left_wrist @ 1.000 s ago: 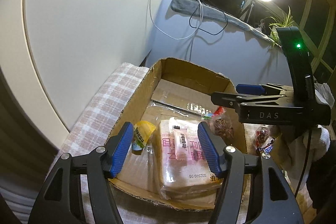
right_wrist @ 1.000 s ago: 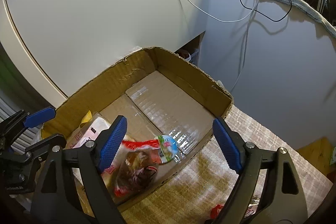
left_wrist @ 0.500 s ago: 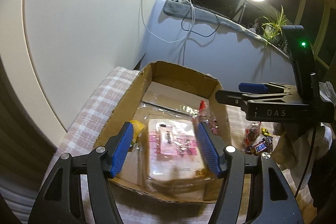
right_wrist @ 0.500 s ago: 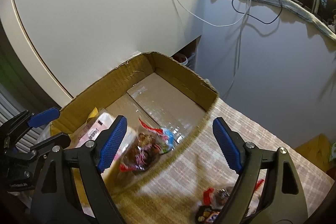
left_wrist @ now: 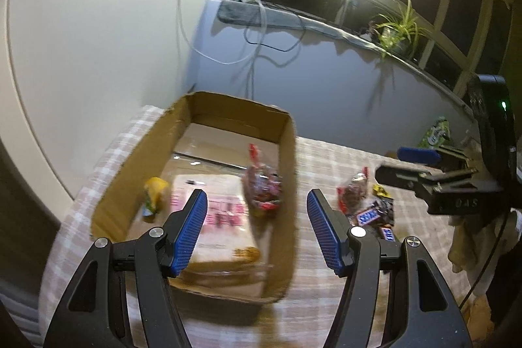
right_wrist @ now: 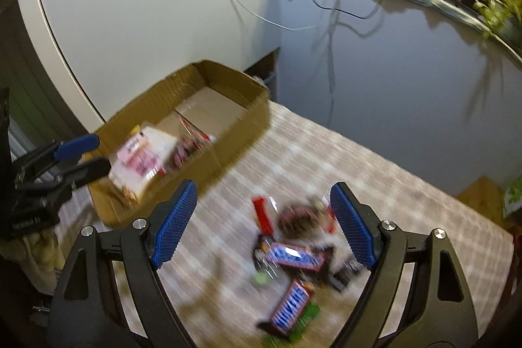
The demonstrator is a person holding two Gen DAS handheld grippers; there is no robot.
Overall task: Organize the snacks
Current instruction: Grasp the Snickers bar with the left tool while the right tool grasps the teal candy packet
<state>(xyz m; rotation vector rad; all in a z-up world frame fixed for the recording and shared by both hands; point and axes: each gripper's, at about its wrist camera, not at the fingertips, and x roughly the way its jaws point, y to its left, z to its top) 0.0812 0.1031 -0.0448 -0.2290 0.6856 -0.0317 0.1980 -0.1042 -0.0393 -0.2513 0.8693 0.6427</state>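
The cardboard box [left_wrist: 284,132] is sitting at the left end of the checked tablecloth [left_wrist: 326,162], and everything else is lying in it or to its right. Inside the box, against its left wall, a small yellow packet [left_wrist: 155,193] is resting; beside that a big pale pack with pink print [left_wrist: 222,217] is lying flat, and a red-trimmed clear bag of dark sweets [left_wrist: 262,188] is leaning near the right wall. The left gripper [left_wrist: 256,229] is hovering over the box's near right corner, its blue pads spread apart with nothing between them.

Just right of the box, a loose heap of snacks is waiting on the cloth: another clear sweet bag [right_wrist: 301,217], a thin red stick pack [right_wrist: 262,214], and blue-labelled chocolate bars [right_wrist: 295,255], possibly three, though blur is smearing them. The right gripper [right_wrist: 264,229] is hanging above this heap, jaws wide and empty.

These bars look light, stiff and slick in their wrappers, so pinching one across its narrow middle seems safest. The sweet bags look soft and crinkly; gripping the bunched top should be kinder than squeezing the contents.
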